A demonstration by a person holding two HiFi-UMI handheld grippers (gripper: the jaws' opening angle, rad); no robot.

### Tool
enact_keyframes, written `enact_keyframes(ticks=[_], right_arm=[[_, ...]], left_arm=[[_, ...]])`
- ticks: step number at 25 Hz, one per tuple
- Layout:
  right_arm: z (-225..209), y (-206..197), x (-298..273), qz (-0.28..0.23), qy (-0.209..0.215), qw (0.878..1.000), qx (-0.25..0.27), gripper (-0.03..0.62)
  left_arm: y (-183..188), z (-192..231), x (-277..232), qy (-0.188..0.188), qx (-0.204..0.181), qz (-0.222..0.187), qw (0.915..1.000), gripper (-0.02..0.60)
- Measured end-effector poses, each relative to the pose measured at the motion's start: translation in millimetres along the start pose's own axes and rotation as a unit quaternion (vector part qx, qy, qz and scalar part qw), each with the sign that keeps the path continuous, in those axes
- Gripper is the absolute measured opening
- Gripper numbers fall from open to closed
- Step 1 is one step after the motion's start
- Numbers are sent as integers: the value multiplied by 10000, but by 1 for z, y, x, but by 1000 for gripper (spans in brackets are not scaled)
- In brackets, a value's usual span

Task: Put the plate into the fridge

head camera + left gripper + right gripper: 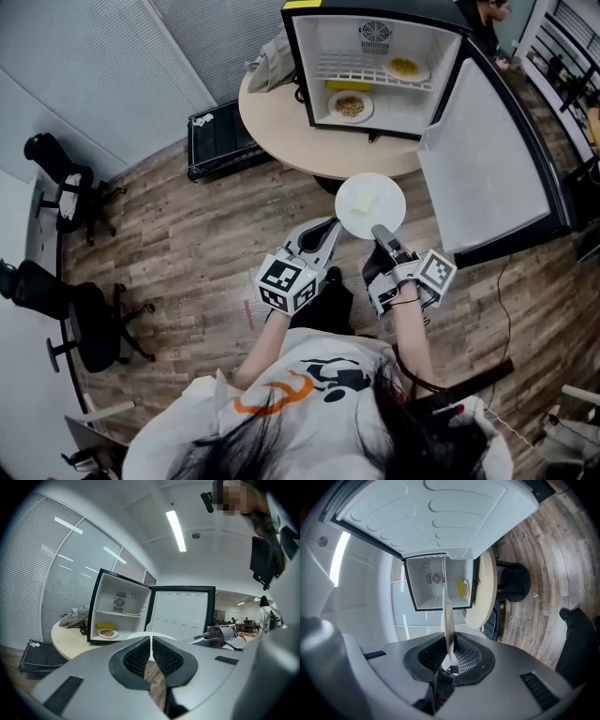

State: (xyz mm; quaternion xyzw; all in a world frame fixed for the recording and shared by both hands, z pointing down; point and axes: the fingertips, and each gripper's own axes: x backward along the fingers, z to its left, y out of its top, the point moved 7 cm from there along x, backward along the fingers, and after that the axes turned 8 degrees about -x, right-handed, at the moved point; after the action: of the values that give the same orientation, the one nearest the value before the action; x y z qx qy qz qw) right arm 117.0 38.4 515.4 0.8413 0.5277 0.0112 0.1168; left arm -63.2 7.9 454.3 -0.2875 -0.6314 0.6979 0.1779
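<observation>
A white plate point(370, 204) carrying a pale yellow piece of food hangs level over the wood floor, in front of the open fridge point(375, 66). My right gripper point(378, 230) is shut on the plate's near rim; in the right gripper view the plate point(446, 616) stands edge-on between the pads point(464, 656). My left gripper point(333, 227) is shut, its tips at the plate's left rim; whether they touch it is unclear. From the left gripper point(151, 651) the plate point(136, 634) shows as a white arc just past the tips.
The fridge stands on a round table point(281, 131), its door point(487, 159) swung out to the right. Inside are two plates of food point(350, 106) point(406, 67) and a yellow item point(347, 85). A black case point(217, 141) and office chairs point(84, 319) stand at left.
</observation>
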Motion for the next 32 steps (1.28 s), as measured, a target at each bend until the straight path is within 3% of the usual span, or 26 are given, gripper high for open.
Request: enact_keyframes(ticks=[20,32], right_arm=[[20,66,-129,-626,-128,9980,-12,39],[34,69,-146,-767,-204,9967,147,38]], left_arm=[[13,147,-95,-314,220,16,9993,12],[15,164,-111,-544,294,-43,9981,12]])
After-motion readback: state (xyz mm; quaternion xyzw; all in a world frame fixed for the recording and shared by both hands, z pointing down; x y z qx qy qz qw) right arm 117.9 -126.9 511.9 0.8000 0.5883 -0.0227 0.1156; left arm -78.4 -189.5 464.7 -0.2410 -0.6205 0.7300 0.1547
